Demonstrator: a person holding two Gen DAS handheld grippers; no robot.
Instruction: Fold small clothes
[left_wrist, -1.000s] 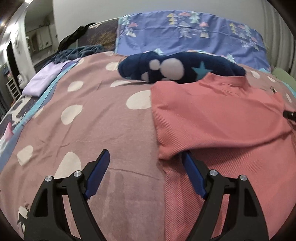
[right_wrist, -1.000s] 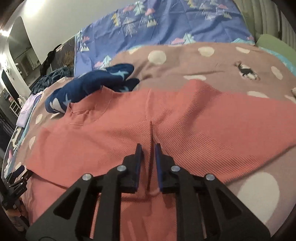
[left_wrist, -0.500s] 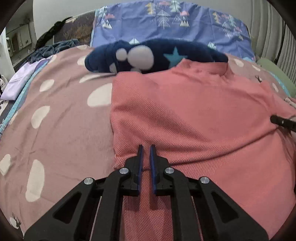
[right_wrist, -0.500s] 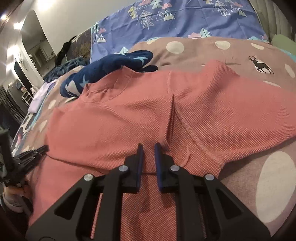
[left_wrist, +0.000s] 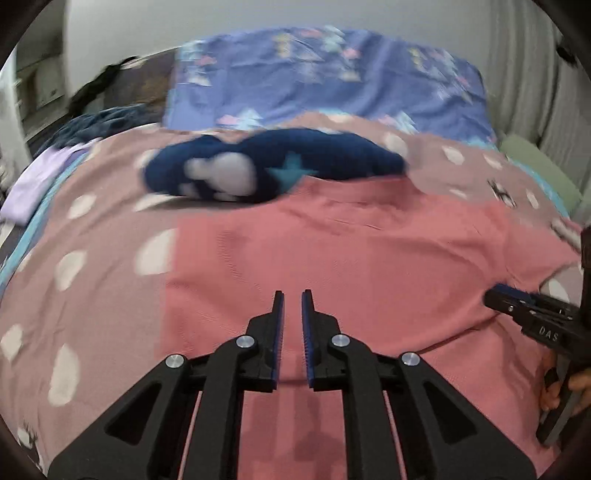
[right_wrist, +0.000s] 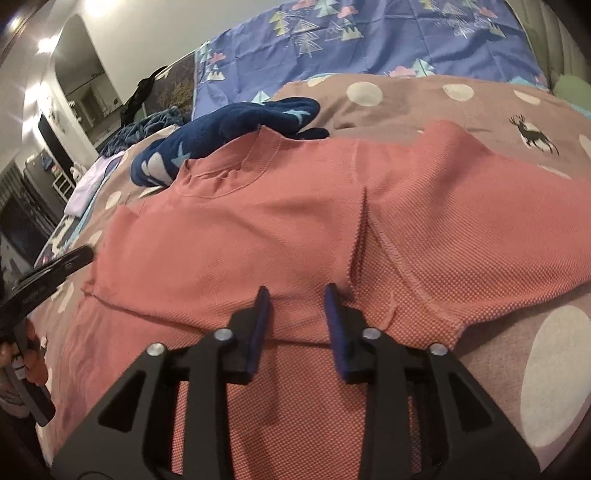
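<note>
A salmon-pink knit top (left_wrist: 351, 258) lies flat on the bed, its collar at the far side and a folded-over edge running across near me; it also shows in the right wrist view (right_wrist: 258, 229). My left gripper (left_wrist: 292, 299) hovers over the folded edge on the left half, jaws a narrow gap apart with nothing visibly between them. My right gripper (right_wrist: 297, 295) is over the folded edge beside the sleeve seam, jaws partly open and empty. Each gripper shows at the other view's edge.
A dark blue fleece garment (left_wrist: 266, 170) with stars lies just beyond the collar. The bed has a brown spotted cover (left_wrist: 92, 258) and a purple pillow (left_wrist: 325, 81) at the head. A lilac cloth (left_wrist: 33, 184) lies far left. A green cushion (left_wrist: 539, 166) is at the right.
The left gripper shut on the folded edge, then parted slightly and moved back. The right gripper, shut on the shirt before, has opened. The fold now lies flat on the shirt.
</note>
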